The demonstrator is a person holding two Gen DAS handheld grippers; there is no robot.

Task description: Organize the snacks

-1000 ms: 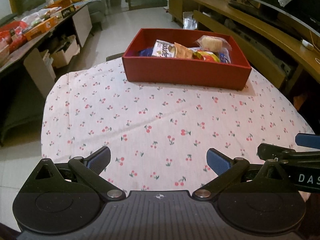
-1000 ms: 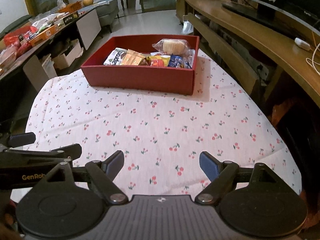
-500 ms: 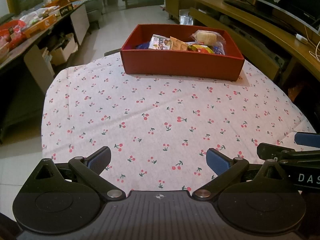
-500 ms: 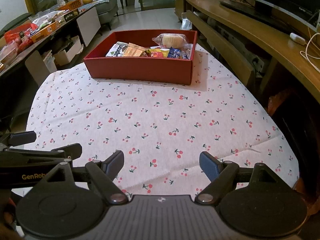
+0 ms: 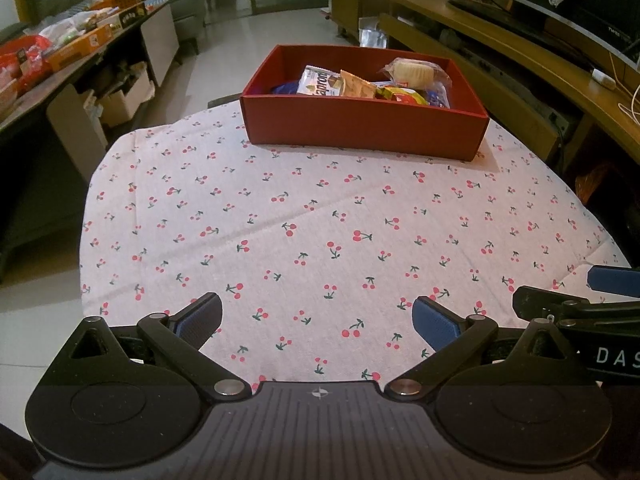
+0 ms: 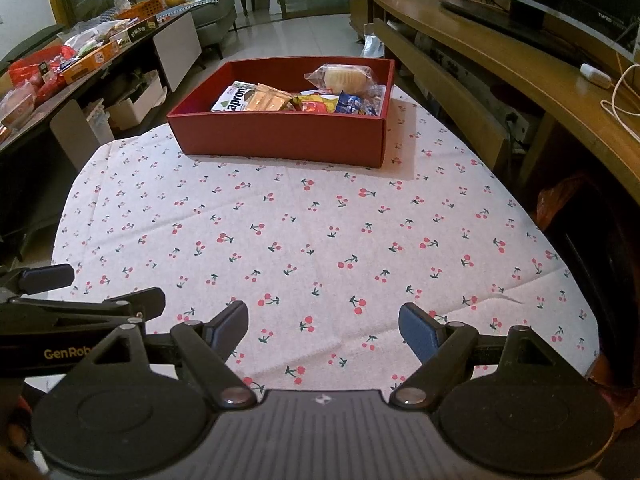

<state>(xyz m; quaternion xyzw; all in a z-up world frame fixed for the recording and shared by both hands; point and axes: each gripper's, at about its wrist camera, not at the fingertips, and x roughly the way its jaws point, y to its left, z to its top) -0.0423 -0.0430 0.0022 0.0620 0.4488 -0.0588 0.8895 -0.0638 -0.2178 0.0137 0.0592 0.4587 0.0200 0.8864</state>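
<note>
On the far side of the cherry-print tablecloth [image 5: 320, 216] sits one red box [image 5: 364, 128], and it now looks farther from both cameras than it did a second ago, with more bare cloth showing between it and the fingers; both grippers seem to have drawn back toward the near edge. That retreat, with nothing carried, suggests the sorting is finished or nearly so, since no loose packet lies on the cloth in either view. Every snack in sight is inside the box: a white packet with dark lettering [image 6: 234, 100], an orange wafer pack [image 6: 270, 100], a clear bag of pale biscuits [image 6: 344, 76], a yellow-and-red packet [image 6: 318, 105] and a blue one [image 6: 354, 105], so five can be counted from the right wrist, with another dark blue wrapper [image 5: 284, 88] peeking out at the left in the left wrist view. The left gripper [image 5: 316, 316] and right gripper [image 6: 322, 322] both stand with jaws spread wide and empty, side by side above the cloth.
</note>
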